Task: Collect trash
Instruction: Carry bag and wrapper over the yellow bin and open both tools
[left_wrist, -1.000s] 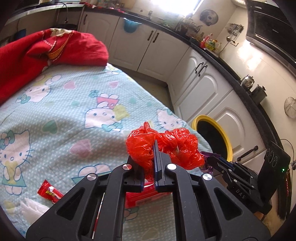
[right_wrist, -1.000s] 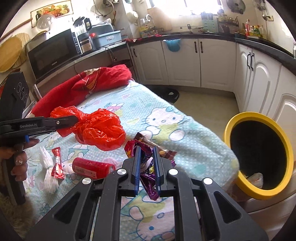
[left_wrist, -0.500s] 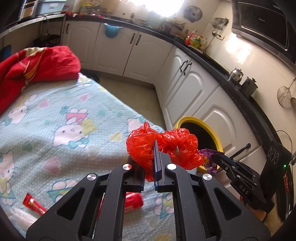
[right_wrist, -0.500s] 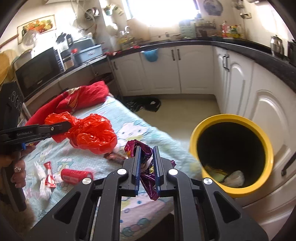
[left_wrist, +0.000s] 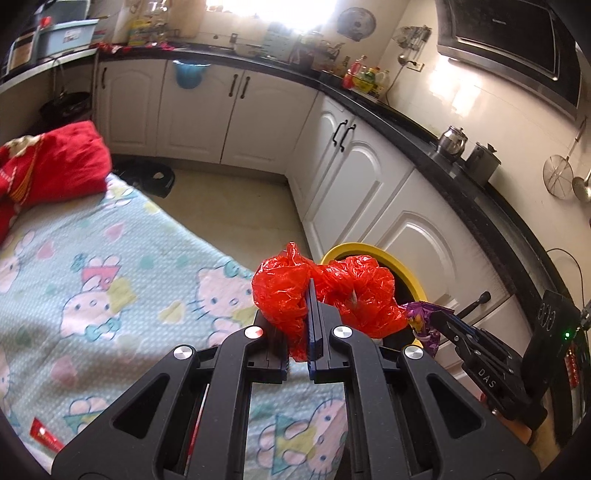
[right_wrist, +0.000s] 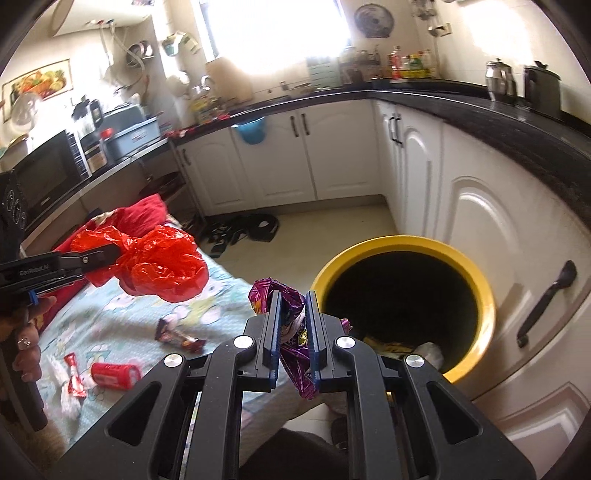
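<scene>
Round yellow-rimmed bin (right_wrist: 402, 295): dark interior, contents indistinct. Left gripper (left_wrist: 308, 306) clenched on crinkly red plastic bag (left_wrist: 332, 295); right gripper (right_wrist: 291, 314) grasps shiny purple foil wrapper (right_wrist: 295, 354).

My left wrist view looks forward and down along its own tool (left_wrist: 308, 295), over the cartoon-print bed (left_wrist: 110, 280) toward the white cabinets (left_wrist: 369, 177) and the yellow bin (left_wrist: 406, 269), with the right tool (left_wrist: 439, 321) at its right edge. My right wrist view sits close above that bin (right_wrist: 476, 273), facing the same cabinet corner (right_wrist: 332, 158). Both share the bed (right_wrist: 110, 317), bin and cabinets, and the right view catches the left tool (right_wrist: 110, 253) side-on.
</scene>
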